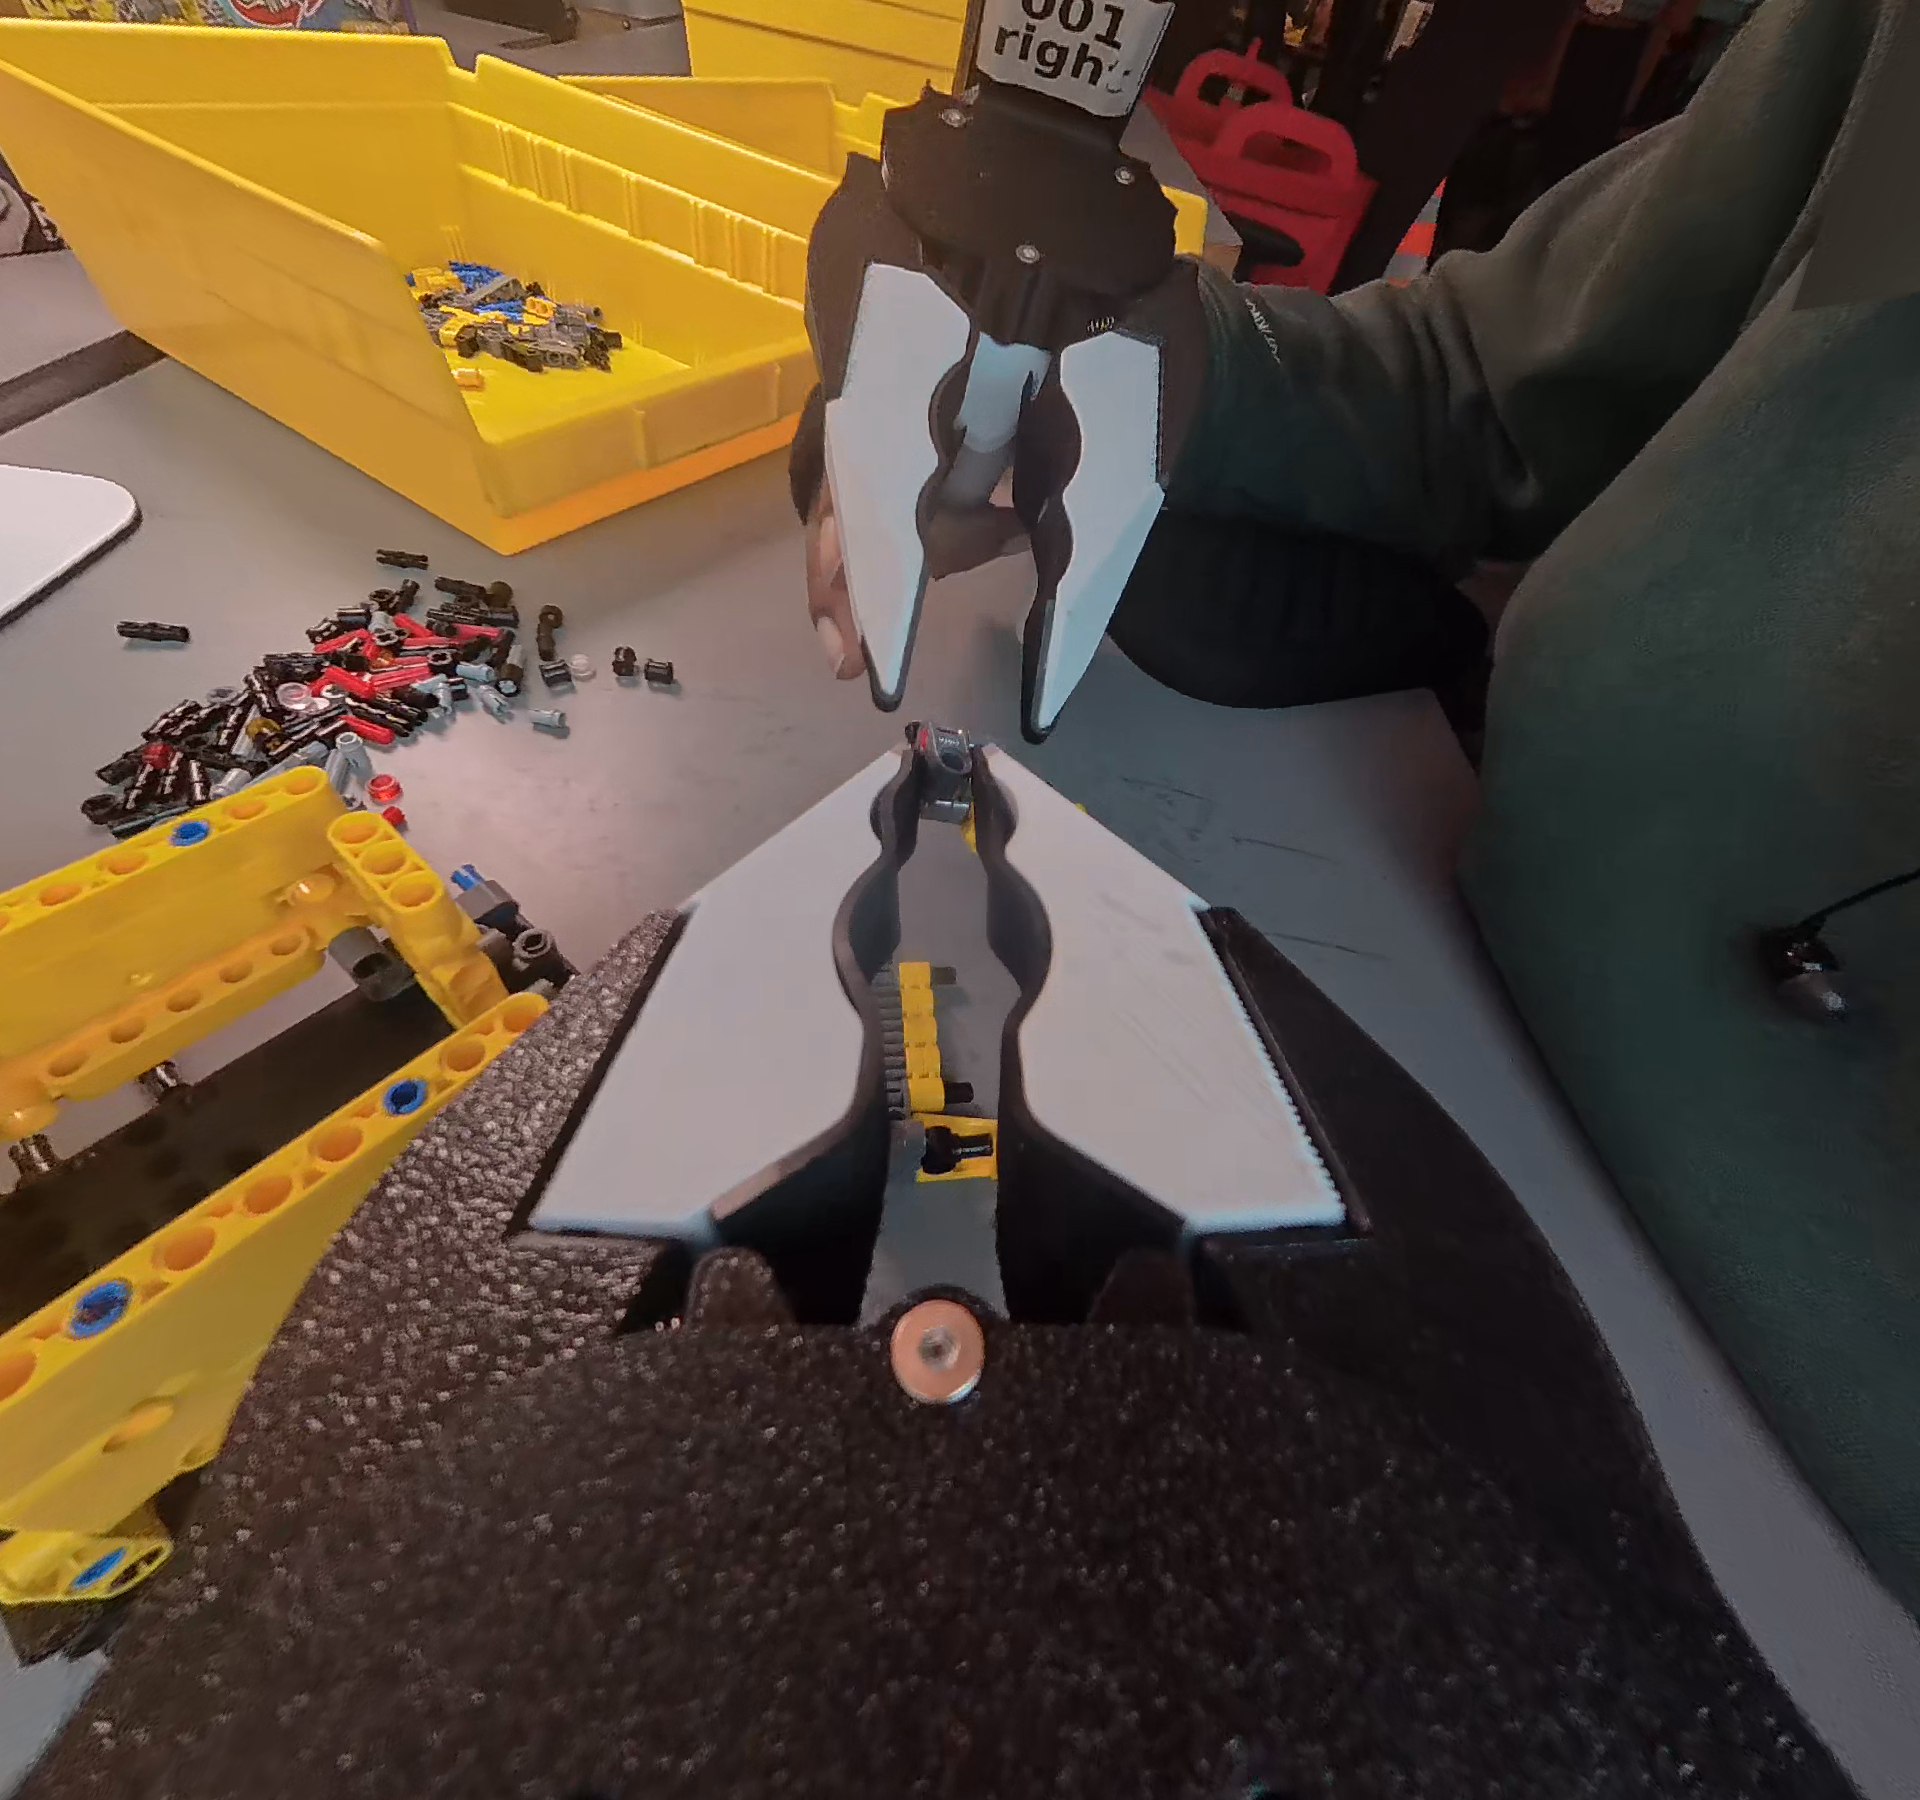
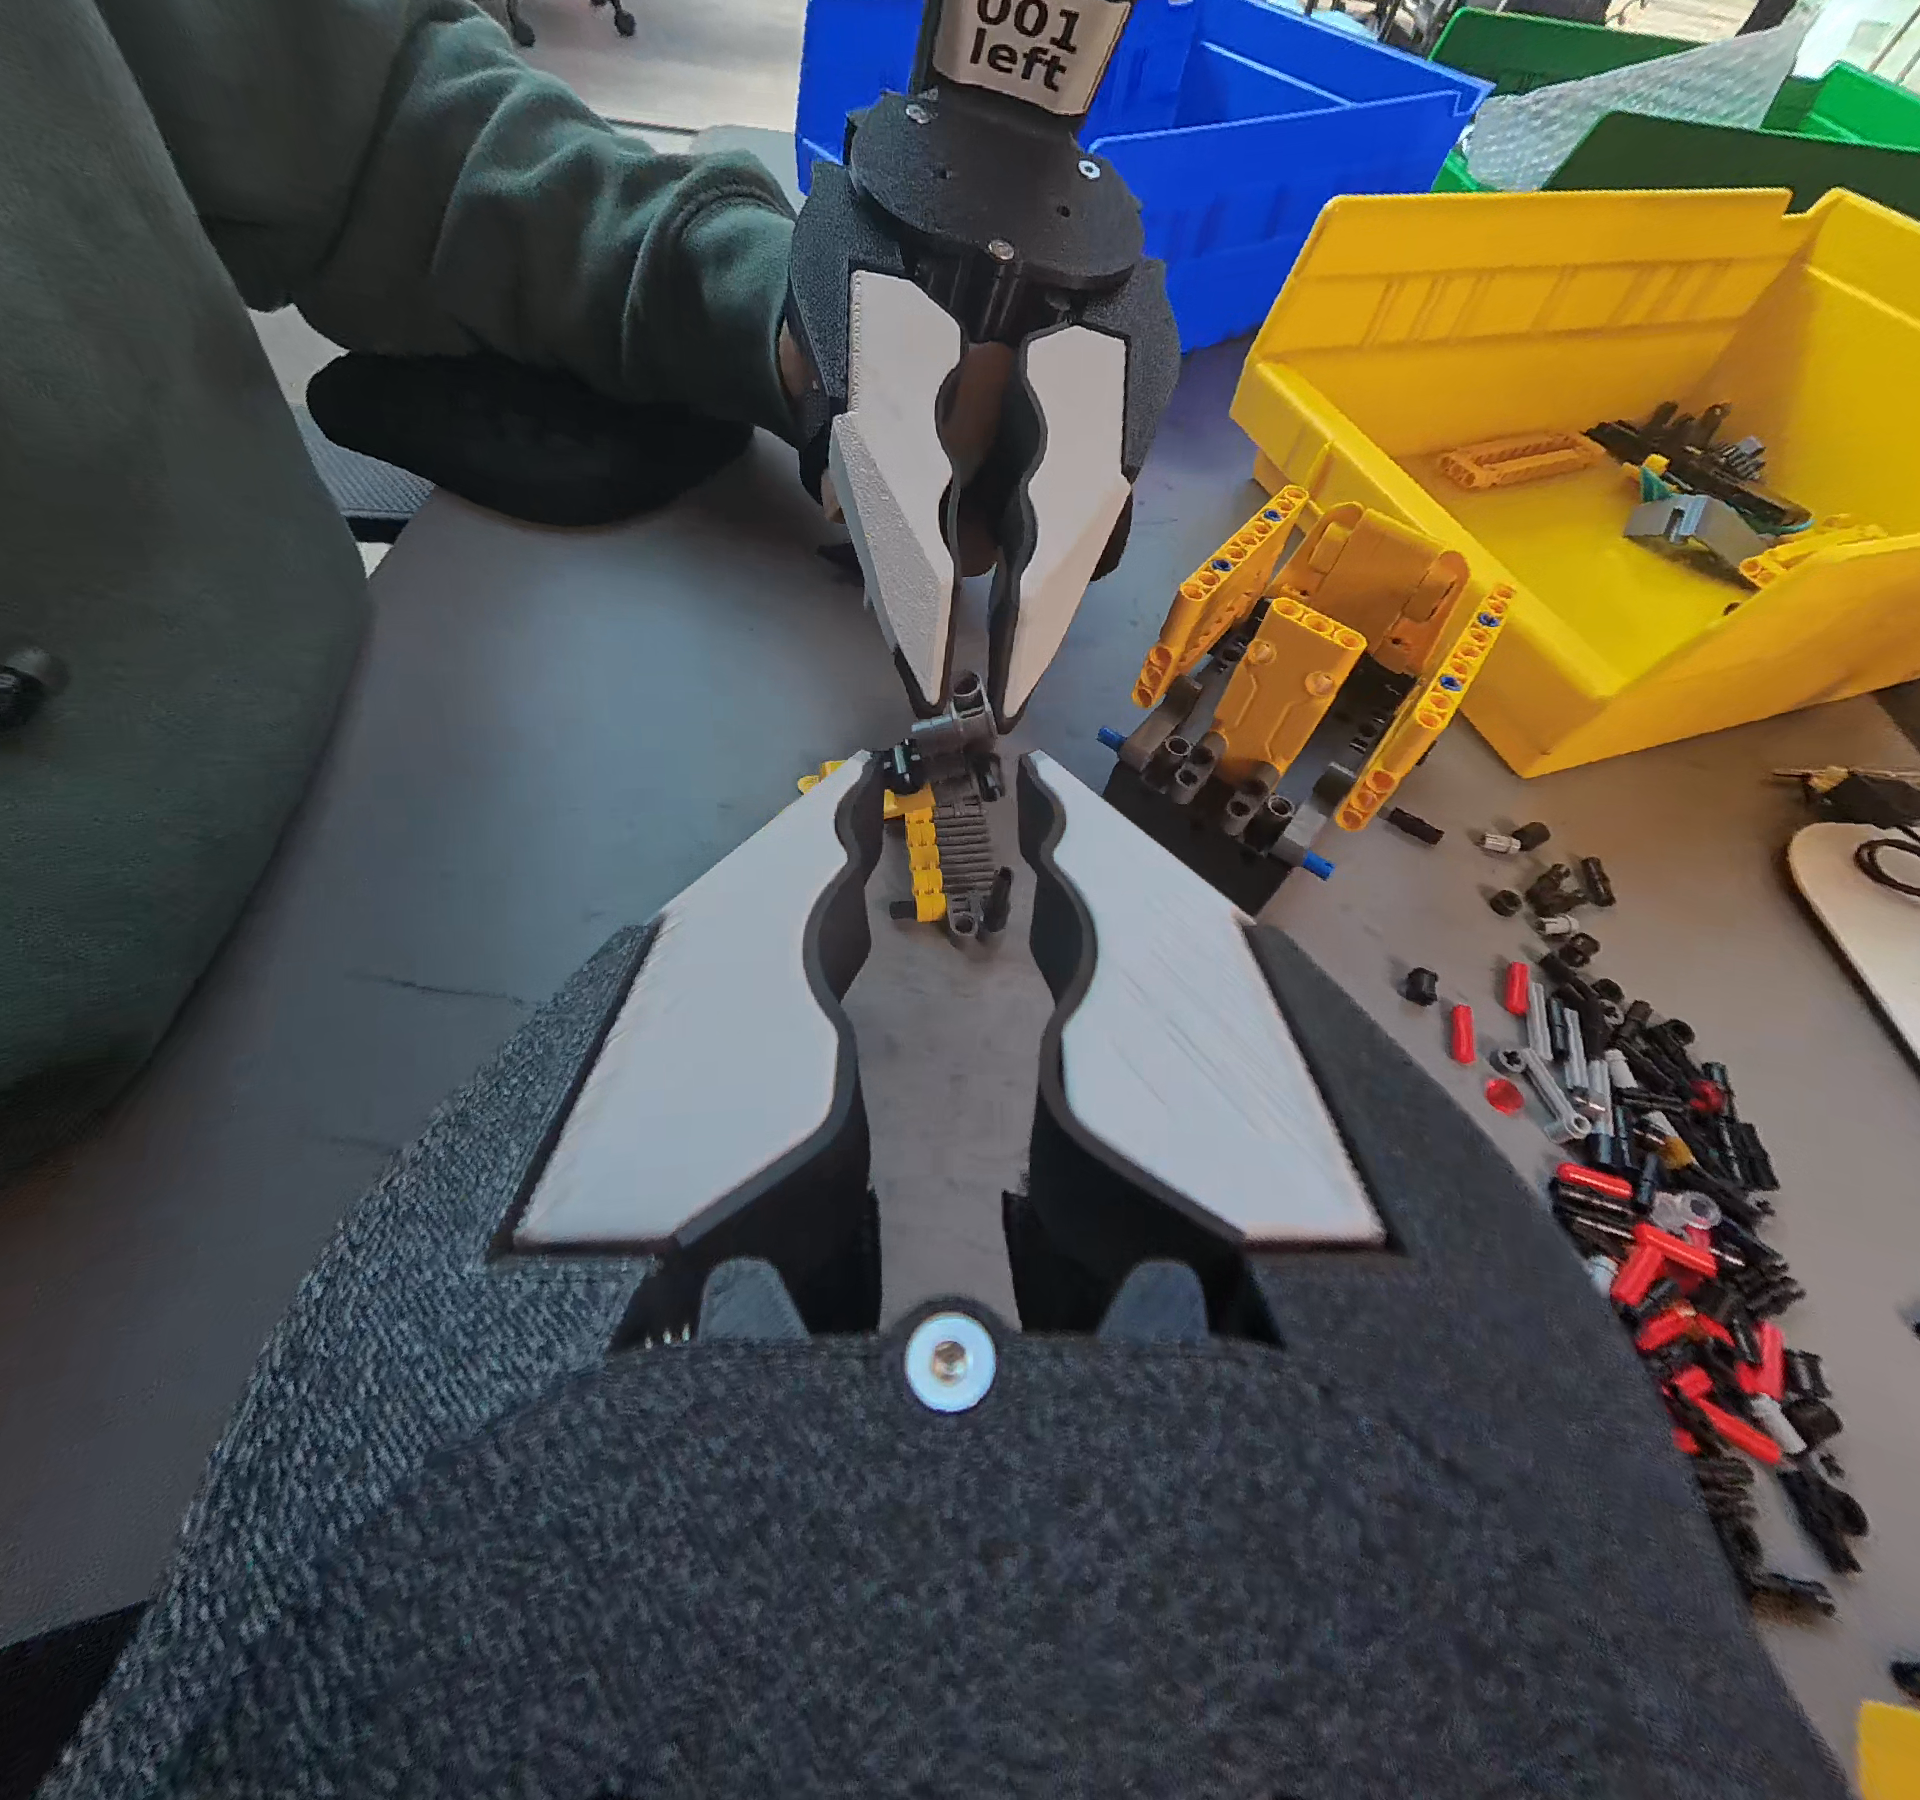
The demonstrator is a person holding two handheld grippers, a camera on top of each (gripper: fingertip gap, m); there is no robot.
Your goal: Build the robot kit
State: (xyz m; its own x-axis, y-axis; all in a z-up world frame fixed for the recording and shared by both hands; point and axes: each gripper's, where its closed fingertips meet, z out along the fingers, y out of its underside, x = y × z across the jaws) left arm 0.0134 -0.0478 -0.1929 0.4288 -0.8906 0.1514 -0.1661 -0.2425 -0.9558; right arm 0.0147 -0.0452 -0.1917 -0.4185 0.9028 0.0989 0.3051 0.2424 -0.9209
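A small assembly of a yellow beam and a dark grey toothed rack [image 2: 940,857] lies on the grey table [image 2: 582,815], with a grey connector [image 2: 961,711] at its far end. My left gripper [image 1: 945,758] is shut on that grey connector [image 1: 948,742]; the rack [image 1: 920,1033] shows between its fingers. In the right wrist view the left gripper [image 2: 964,706] comes down from above. My right gripper [image 2: 948,763] is open, with its tips on either side of the assembly's connector end. In the left wrist view the right gripper [image 1: 961,716] hangs open just beyond the connector.
A larger yellow beam model [image 2: 1320,670] stands on the table, close to my left gripper's side [image 1: 208,971]. A loose pile of black, red and grey pins [image 1: 343,680] lies nearby. There are a yellow bin [image 1: 312,223] with small parts, blue [image 2: 1247,119] and green bins, and a person's green sleeves. The tips of both grippers are at nearly the same place.
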